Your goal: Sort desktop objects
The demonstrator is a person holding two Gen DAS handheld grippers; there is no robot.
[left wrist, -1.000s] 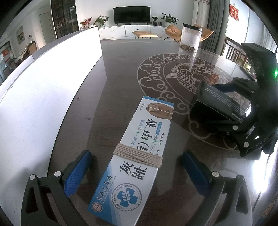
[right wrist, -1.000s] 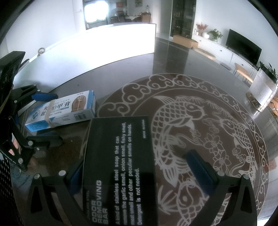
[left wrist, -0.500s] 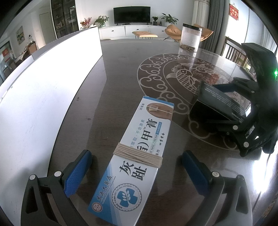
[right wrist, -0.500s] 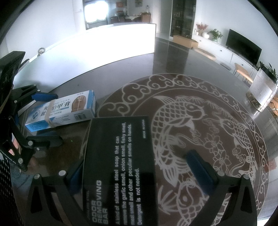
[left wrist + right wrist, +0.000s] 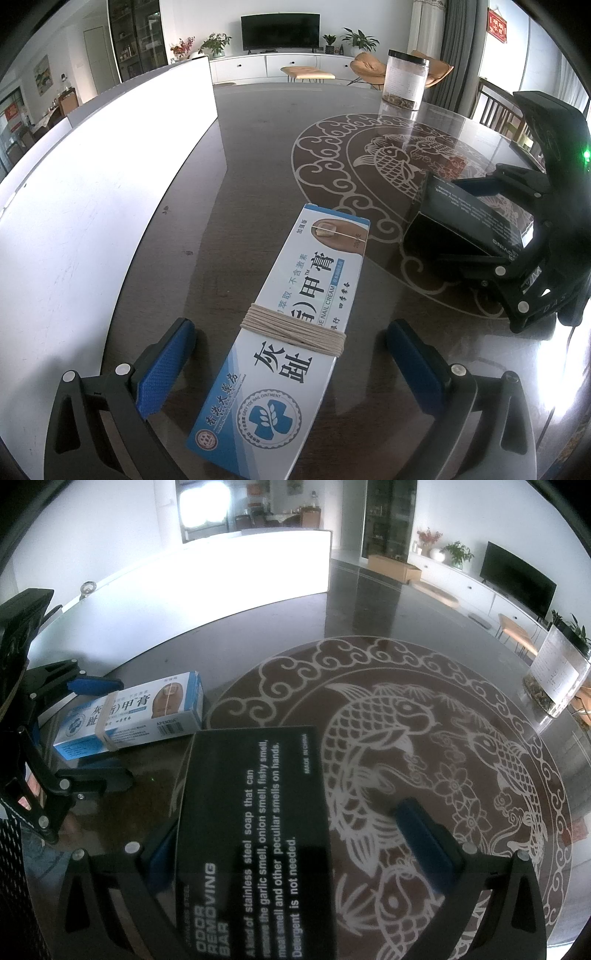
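I'm working on the dark table [image 5: 258, 155] with the carp inlay, a white panel [image 5: 92, 184] along its far left. My left gripper [image 5: 291, 362] is spread wide around the blue-white ointment box [image 5: 295, 321], pads clear of both sides, gripping nothing. My right gripper [image 5: 299, 834] straddles the black soap box [image 5: 255, 819]; left pad looks close or touching, right pad apart (contact unclear), so not clamped. To grasp well I'd centre each box, then close squarely on the long sides near the string wrap [image 5: 295, 328].
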